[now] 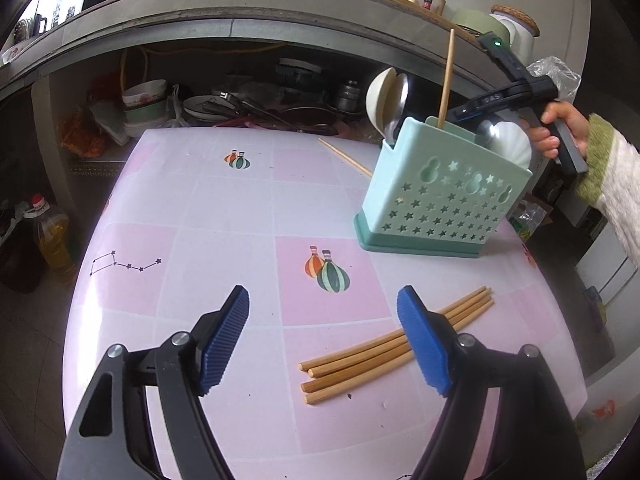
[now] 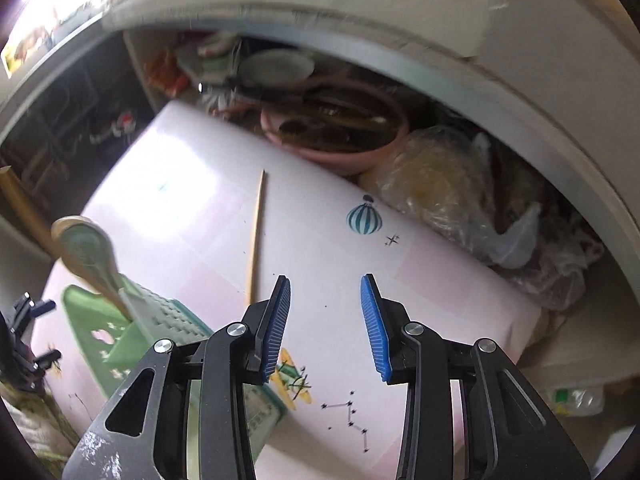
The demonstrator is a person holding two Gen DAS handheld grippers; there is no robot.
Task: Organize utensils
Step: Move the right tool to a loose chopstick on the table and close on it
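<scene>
Both the left gripper point(image 1: 323, 312) and right gripper point(image 2: 325, 304) hang spread and empty above the table point(image 1: 208, 208).

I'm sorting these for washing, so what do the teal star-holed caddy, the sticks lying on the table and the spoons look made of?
The teal star-cutout utensil caddy looks like moulded plastic, matte, with clean punched holes. The bundle of tan chopsticks seems bamboo or wood, unvarnished and dull. The cream round-bowled spoon could be ceramic or melamine; the grey shiny spoon behind it reflects like steel.
</scene>
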